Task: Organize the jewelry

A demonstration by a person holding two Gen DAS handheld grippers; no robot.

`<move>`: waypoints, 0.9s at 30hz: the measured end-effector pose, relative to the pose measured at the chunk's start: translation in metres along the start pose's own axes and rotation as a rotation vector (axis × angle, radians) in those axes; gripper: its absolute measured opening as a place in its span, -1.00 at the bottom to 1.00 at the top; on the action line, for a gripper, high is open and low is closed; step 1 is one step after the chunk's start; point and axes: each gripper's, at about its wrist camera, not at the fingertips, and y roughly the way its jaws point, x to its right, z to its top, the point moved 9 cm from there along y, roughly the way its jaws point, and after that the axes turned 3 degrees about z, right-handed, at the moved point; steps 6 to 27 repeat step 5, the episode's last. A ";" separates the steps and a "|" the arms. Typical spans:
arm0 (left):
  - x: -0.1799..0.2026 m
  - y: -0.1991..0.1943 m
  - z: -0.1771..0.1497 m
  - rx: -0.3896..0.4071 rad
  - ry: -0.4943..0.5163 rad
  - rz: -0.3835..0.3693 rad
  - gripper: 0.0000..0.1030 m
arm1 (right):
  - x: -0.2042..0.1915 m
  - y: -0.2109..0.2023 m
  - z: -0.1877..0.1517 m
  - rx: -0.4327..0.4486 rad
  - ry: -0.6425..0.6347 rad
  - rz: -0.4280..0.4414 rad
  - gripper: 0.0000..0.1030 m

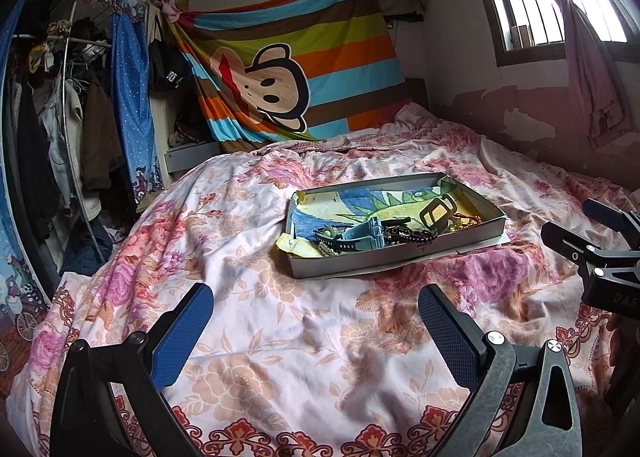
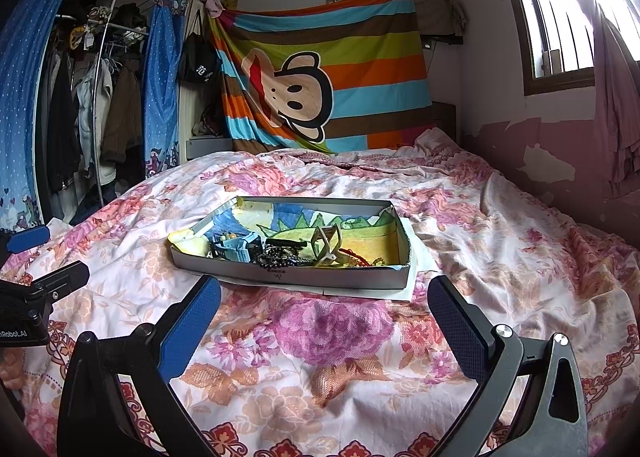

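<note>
A shallow grey cardboard box (image 1: 400, 253) (image 2: 304, 277), lined with a coloured drawing, lies on the flowered bedspread. Inside are a blue watch (image 1: 370, 237) (image 2: 240, 247), dark beaded bracelets (image 1: 412, 236) (image 2: 280, 257), a pale hair claw (image 1: 436, 211) (image 2: 326, 243) and a gold and red chain (image 2: 362, 259). My left gripper (image 1: 316, 311) hovers open over the bedspread, short of the box's near wall. My right gripper (image 2: 324, 311) is open too, just in front of the box. Both hold nothing. Each gripper shows at the edge of the other's view.
The bed (image 1: 280, 357) (image 2: 320, 377) fills the lower part of both views. A striped monkey sheet (image 1: 288, 69) hangs at the head. A clothes rack with blue curtains (image 2: 156, 89) stands on the left; a window (image 2: 560, 9) and peeling wall are on the right.
</note>
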 end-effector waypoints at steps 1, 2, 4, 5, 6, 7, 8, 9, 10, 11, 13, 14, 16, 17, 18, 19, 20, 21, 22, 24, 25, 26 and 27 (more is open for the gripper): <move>0.000 -0.001 0.000 0.001 0.000 0.000 1.00 | 0.000 0.001 0.000 0.000 0.000 0.001 0.97; -0.002 0.000 0.000 0.002 0.000 -0.001 1.00 | 0.000 0.001 0.000 0.000 0.000 0.000 0.97; 0.003 0.000 0.000 -0.001 -0.001 0.000 1.00 | 0.000 0.001 0.000 0.000 -0.001 0.000 0.97; 0.007 -0.001 0.000 -0.001 0.000 0.001 1.00 | 0.000 -0.001 -0.001 0.000 -0.001 0.000 0.97; 0.007 -0.001 0.000 -0.001 0.000 0.001 1.00 | 0.000 -0.001 -0.001 0.000 -0.001 0.000 0.97; 0.007 -0.001 0.000 -0.001 0.000 0.001 1.00 | 0.000 -0.001 -0.001 0.000 -0.001 0.000 0.97; 0.007 -0.001 0.000 -0.001 0.000 0.001 1.00 | 0.000 -0.001 -0.001 0.000 -0.001 0.000 0.97; 0.007 -0.001 0.000 -0.001 0.000 0.001 1.00 | 0.000 -0.001 -0.001 0.000 -0.001 0.000 0.97; 0.007 -0.001 0.000 -0.001 0.000 0.001 1.00 | 0.000 -0.001 -0.001 0.000 -0.001 0.000 0.97; 0.007 -0.001 0.000 -0.001 0.000 0.001 1.00 | 0.000 -0.001 -0.001 0.000 -0.001 0.000 0.97; 0.007 -0.001 0.000 -0.001 0.000 0.001 1.00 | 0.000 -0.001 -0.001 0.000 -0.001 0.000 0.97; 0.007 -0.001 0.000 -0.001 0.000 0.001 1.00 | 0.000 -0.001 -0.001 0.000 -0.001 0.000 0.97; 0.007 -0.001 0.000 -0.001 0.000 0.001 1.00 | 0.000 -0.001 -0.001 0.000 -0.001 0.000 0.97; 0.007 -0.001 0.000 -0.001 0.000 0.001 1.00 | 0.000 -0.001 -0.001 0.000 -0.001 0.000 0.97; 0.007 -0.001 0.000 -0.001 0.000 0.001 1.00 | 0.000 -0.001 -0.001 0.000 -0.001 0.000 0.97; 0.007 -0.001 0.000 -0.001 0.000 0.001 1.00 | 0.000 -0.001 -0.001 0.000 -0.001 0.000 0.97; 0.007 -0.001 0.000 -0.001 0.000 0.001 1.00 | 0.000 -0.001 -0.001 0.000 -0.001 0.000 0.97; 0.007 -0.001 0.000 -0.001 0.000 0.001 1.00 | 0.000 -0.001 -0.001 0.000 -0.001 0.000 0.97; 0.007 -0.001 0.000 -0.001 0.000 0.001 1.00 | 0.000 -0.001 -0.001 0.000 -0.001 0.000 0.97; 0.007 -0.001 0.000 -0.001 0.000 0.001 1.00 | 0.000 -0.001 -0.001 0.000 -0.001 0.000 0.97; 0.007 -0.001 0.000 -0.001 0.000 0.001 1.00 | 0.000 -0.001 -0.001 0.000 -0.001 0.000 0.97; 0.007 -0.001 0.000 -0.001 0.000 0.001 1.00 | 0.000 -0.001 -0.001 0.000 -0.001 0.000 0.97; 0.007 -0.001 0.000 -0.001 0.000 0.001 1.00 | 0.000 -0.001 -0.001 0.000 -0.001 0.000 0.97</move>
